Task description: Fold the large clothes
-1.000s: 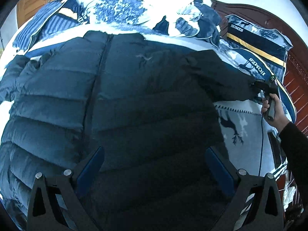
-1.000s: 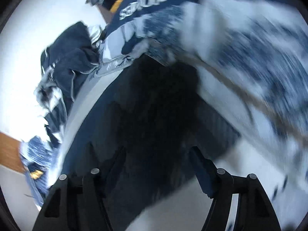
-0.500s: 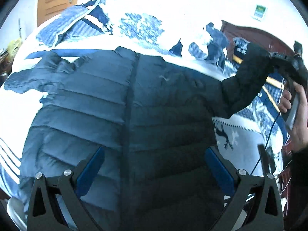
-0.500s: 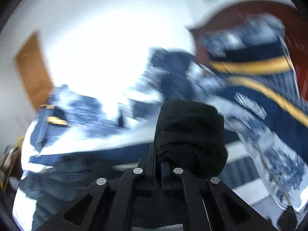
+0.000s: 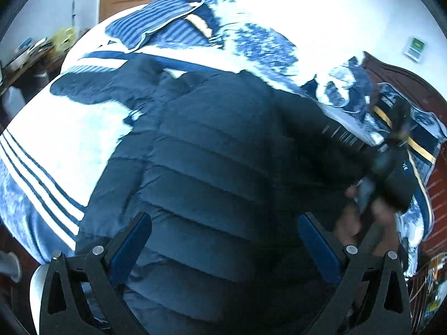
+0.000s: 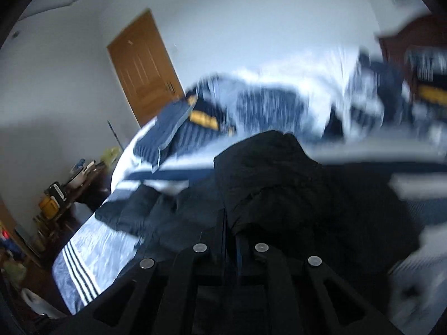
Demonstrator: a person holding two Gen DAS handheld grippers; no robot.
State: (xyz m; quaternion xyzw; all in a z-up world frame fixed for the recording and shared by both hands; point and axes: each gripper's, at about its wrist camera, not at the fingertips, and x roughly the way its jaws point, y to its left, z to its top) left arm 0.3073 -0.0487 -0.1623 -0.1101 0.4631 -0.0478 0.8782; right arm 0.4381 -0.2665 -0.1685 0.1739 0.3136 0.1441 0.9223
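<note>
A dark navy puffer jacket (image 5: 212, 167) lies front-up on the bed, its far sleeve (image 5: 111, 83) spread out to the left. My left gripper (image 5: 223, 245) is open and empty, hovering above the jacket's lower part. My right gripper (image 6: 230, 231) is shut on the jacket's other sleeve cuff (image 6: 265, 173) and holds it lifted over the jacket's body. In the left wrist view the right gripper (image 5: 388, 162) and the hand holding it appear blurred at the right, above the jacket.
The bed (image 5: 64, 139) has a white and blue striped cover. Blue patterned pillows and bedding (image 5: 251, 42) are piled at the far side. A dark wooden headboard (image 5: 405, 83) stands at the right. A wooden door (image 6: 142, 67) and a cluttered side table (image 6: 64, 189) are at the left.
The right gripper closed on the sleeve cuff, lifted it and has carried it inward over the jacket's body. The left gripper rose and drew back a little, staying open.
</note>
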